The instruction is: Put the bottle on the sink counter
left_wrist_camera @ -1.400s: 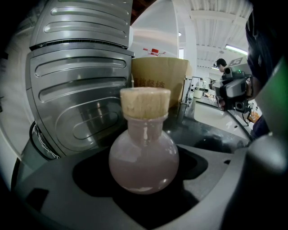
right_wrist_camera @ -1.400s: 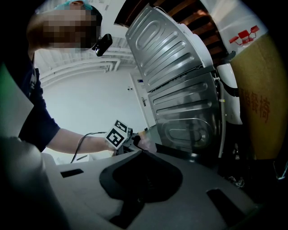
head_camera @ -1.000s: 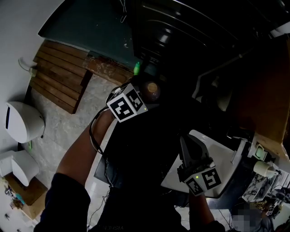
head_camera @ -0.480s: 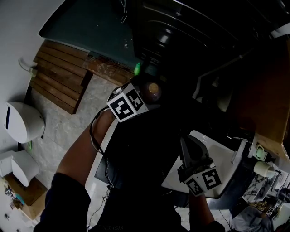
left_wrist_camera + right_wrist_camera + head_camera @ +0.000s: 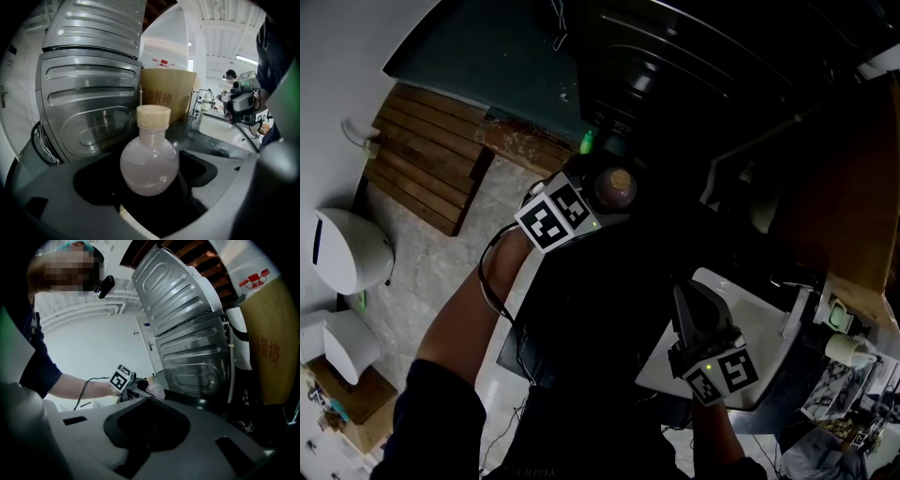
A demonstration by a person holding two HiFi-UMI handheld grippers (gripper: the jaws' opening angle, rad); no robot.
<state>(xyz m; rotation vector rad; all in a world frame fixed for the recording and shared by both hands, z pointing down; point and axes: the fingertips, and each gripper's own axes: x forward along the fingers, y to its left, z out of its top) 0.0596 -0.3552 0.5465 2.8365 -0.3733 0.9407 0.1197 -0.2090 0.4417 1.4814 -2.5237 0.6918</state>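
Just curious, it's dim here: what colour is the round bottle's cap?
The cap of the bottle is pale tan, like cork; the left gripper view shows it best.

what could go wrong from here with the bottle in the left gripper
The bottle is round and the left gripper clamps only its bulge, so it might swivel or slip out. The ribbed metal appliance and cardboard box stand close behind; a careless swing could knock it.

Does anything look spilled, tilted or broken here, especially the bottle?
Nothing stands out. The round bottle stands upright between the jaws of the left gripper, its cap on, with no spill visible. The right gripper is shut and holds nothing.
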